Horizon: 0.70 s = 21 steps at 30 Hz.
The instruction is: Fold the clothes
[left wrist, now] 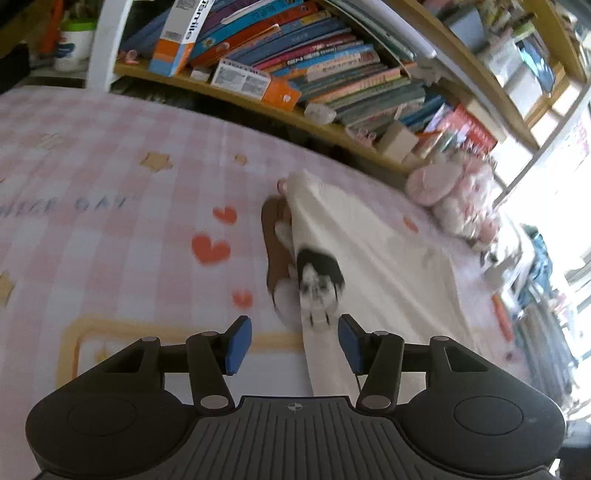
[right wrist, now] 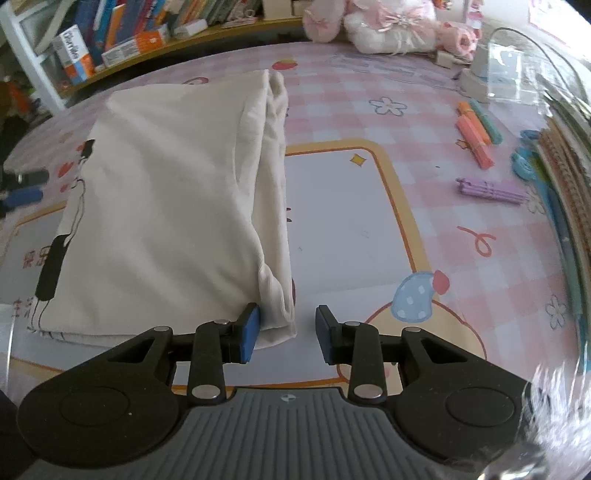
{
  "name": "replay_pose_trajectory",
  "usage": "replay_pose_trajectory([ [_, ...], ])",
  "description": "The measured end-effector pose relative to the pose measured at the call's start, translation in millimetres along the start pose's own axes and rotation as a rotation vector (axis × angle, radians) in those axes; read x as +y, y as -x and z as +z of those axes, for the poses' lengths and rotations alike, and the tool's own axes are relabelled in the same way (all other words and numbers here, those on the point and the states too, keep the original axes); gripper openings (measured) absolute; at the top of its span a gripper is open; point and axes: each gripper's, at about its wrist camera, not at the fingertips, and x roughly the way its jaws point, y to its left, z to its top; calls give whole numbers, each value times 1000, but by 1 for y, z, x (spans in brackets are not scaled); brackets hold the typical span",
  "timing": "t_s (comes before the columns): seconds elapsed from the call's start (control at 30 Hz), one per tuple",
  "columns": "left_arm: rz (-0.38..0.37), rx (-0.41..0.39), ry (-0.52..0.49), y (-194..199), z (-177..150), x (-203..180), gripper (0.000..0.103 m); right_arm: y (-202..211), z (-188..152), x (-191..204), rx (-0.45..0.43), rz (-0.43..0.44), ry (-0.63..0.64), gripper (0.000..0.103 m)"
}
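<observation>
White shirt (right wrist: 166,206) lies folded on pink checkered tablecloth (right wrist: 332,99) beside bookshelf (left wrist: 295,66).

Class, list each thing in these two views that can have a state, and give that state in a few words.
left gripper: open, holding nothing
right gripper: open, at the shirt's near corner
white shirt: partly folded, lying on the mat
pink checked mat: spread flat
plush toy: lying at the mat's far edge

In the right wrist view, the folded garment (right wrist: 166,206) lies left of centre on the counter (right wrist: 343,221). Books (right wrist: 110,29) fill the upper left, plush toys (right wrist: 384,26) the top, pens (right wrist: 476,136) the right.
</observation>
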Motion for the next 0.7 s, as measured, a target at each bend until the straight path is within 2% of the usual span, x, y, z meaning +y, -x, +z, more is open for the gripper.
replay_pose_trajectory([
  [0.07, 33, 6, -30, 7, -14, -13, 63, 0, -2, -3, -14, 22, 6, 30],
  [0.1, 46, 10, -33, 9, -19, -18, 64, 1, -4, -5, -22, 33, 11, 30],
  [0.3, 112, 44, -13, 18, -53, -39, 64, 3, -6, -12, -44, 90, 54, 32],
  [0.57, 198, 43, 46, 35, -92, -57, 65, 4, -8, -30, -43, 201, -46, 33],
  [0.7, 201, 29, 75, 40, -104, -62, 66, 5, -9, -39, -42, 257, -97, 32],
])
